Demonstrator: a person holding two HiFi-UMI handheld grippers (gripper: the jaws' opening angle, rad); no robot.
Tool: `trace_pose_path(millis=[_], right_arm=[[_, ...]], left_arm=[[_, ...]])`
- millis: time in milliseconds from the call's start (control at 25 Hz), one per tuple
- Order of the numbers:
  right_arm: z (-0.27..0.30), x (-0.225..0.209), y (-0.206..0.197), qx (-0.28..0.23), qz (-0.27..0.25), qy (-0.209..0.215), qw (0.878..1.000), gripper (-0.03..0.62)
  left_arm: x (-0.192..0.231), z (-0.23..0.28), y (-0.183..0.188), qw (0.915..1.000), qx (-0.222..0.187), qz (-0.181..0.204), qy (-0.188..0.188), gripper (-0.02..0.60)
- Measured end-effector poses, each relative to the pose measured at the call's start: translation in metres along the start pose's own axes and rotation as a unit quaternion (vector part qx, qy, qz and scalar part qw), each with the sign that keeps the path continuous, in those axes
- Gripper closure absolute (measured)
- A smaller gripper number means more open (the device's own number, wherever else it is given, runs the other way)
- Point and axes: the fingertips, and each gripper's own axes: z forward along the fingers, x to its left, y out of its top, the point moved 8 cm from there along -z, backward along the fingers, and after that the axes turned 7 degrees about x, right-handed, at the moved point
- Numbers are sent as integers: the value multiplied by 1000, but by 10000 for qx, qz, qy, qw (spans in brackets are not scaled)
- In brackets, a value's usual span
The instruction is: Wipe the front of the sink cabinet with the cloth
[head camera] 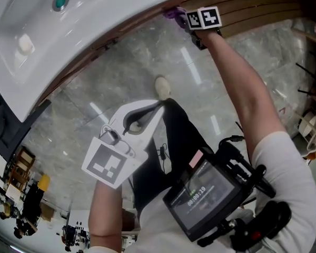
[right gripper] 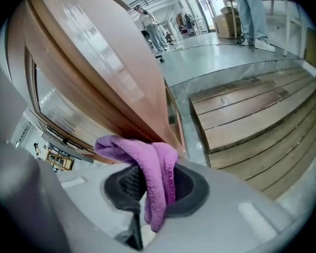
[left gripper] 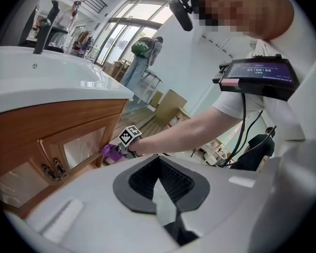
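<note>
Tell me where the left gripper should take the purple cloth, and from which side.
Probably the loose tail of the cloth trailing out of the right gripper, coming from the side away from the cabinet front. The bunched upper end looks pressed to the wood, and the middle is clamped in shut jaws.

Looks along the left gripper point(left gripper: 166, 215), closed and empty, toward the sink cabinet point(left gripper: 58, 123).
Beyond it, finds the right gripper point(left gripper: 120, 149) on an outstretched forearm point(left gripper: 184, 136), holding the purple cloth point(left gripper: 111, 152) against the wooden front beside a glazed door panel point(left gripper: 84, 146), under the white sink point(left gripper: 52, 83).
</note>
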Motion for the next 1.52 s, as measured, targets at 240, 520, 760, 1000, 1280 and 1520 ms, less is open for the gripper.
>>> trace_pose_path(millis=[240,520,760,1000,1280,1520], right_arm=[[-17,-18,1,-115,111,-158,9997,533],[-68,-18,-11,-335,377,-261,9984,533],[-136,22,-37,-353,-5,-248,9991,534],[-201,112,-70,-383,-580,-143,9975,534],[-268,238,-122,-581,-1244,79,9905,534],[-342,354,-185,-1016,-1700,235,9799,533]], left_arm=[[-5,8,9,9999,83,118,-32,579],[-24,-6,32,9991,165,381,-50,578],[-49,-44,53,9985,13,548,60,578],[-86,-99,52,9967,-153,775,197,578],[-131,-172,11,9955,-326,821,344,578],[-196,-263,-54,9935,-519,803,616,578]])
